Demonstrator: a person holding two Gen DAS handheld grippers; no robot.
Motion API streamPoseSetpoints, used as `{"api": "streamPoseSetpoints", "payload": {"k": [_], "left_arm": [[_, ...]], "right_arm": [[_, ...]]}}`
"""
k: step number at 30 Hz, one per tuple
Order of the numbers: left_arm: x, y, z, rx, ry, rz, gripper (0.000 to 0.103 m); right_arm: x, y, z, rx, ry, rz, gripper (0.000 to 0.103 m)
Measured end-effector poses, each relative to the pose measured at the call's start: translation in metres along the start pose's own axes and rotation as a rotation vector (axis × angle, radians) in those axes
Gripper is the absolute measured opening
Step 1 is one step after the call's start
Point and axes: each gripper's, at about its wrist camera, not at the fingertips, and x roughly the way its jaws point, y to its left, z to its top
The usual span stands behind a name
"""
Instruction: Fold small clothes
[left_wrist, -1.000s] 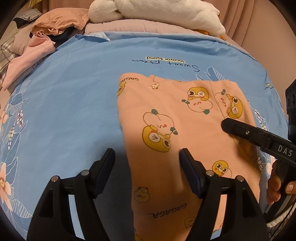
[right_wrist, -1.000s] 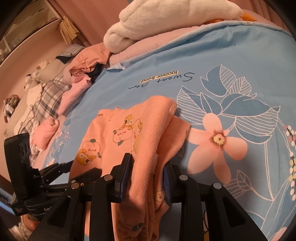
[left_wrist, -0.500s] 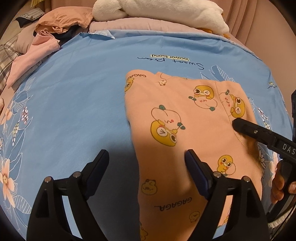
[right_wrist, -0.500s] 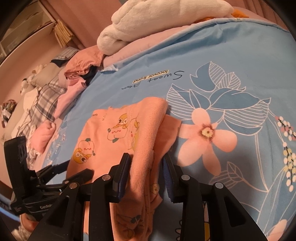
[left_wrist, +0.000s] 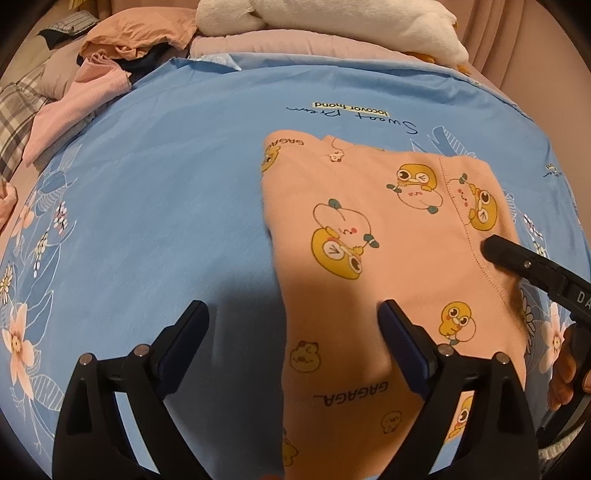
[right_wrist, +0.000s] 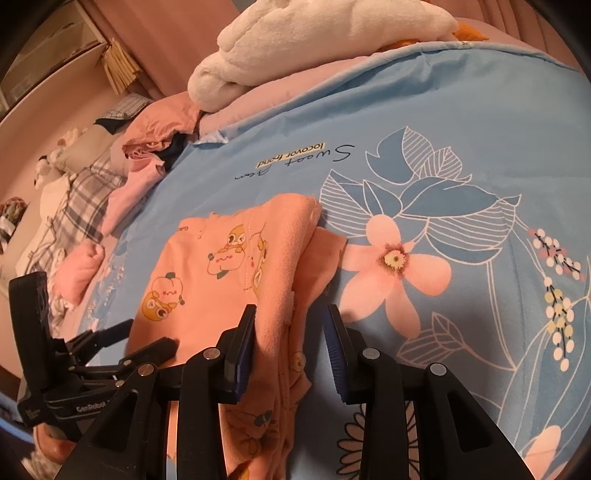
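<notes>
Peach printed garment lies part-folded on blue bedsheet. Your left gripper spread wide, holding nothing; right gripper parted around raised side fold. Next: flatten that fold, then pinch hem.

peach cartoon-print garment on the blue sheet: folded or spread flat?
Partly folded. The peach cartoon-print cotton garment has its right side doubled over, a lower layer showing beneath the fold on the blue floral bedsheet.
</notes>
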Motion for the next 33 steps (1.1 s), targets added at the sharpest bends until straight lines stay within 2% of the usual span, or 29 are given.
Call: {"api": "streamPoseSetpoints", "payload": {"k": [4,11,15,20,22,24,28,32,33], "left_arm": [[0.001,0.003,-0.001,-0.024,0.014,0.017,0.102],[-0.004,0.001,-0.004,-0.038,0.028,0.032,0.102],[-0.008,-0.001,-0.006,-0.034,0.029,0.052,0.102],[-0.016,-0.003,-0.01,-0.028,0.035,0.064,0.102],[-0.021,-0.005,-0.012,-0.024,0.035,0.069,0.102],[-0.026,-0.006,-0.015,-0.024,0.033,0.067,0.102],[-0.044,-0.008,-0.02,-0.029,0.016,0.065,0.102],[-0.063,-0.012,-0.025,-0.027,-0.007,0.063,0.102],[-0.069,-0.013,-0.027,-0.023,-0.014,0.065,0.102]], "right_arm": [[-0.003,0.003,0.0,-0.011,-0.004,-0.01,0.034],[-0.007,0.008,-0.003,-0.036,-0.001,-0.03,0.035],[-0.01,0.011,-0.004,-0.045,-0.002,-0.048,0.046],[-0.018,0.022,-0.008,-0.084,0.001,-0.059,0.05],[-0.022,0.028,-0.011,-0.107,0.003,-0.062,0.058],[-0.026,0.036,-0.014,-0.132,0.003,-0.062,0.062],[-0.038,0.051,-0.021,-0.183,0.0,-0.073,0.072],[-0.05,0.065,-0.03,-0.231,-0.001,-0.078,0.075],[-0.053,0.068,-0.032,-0.239,-0.003,-0.08,0.079]]}}
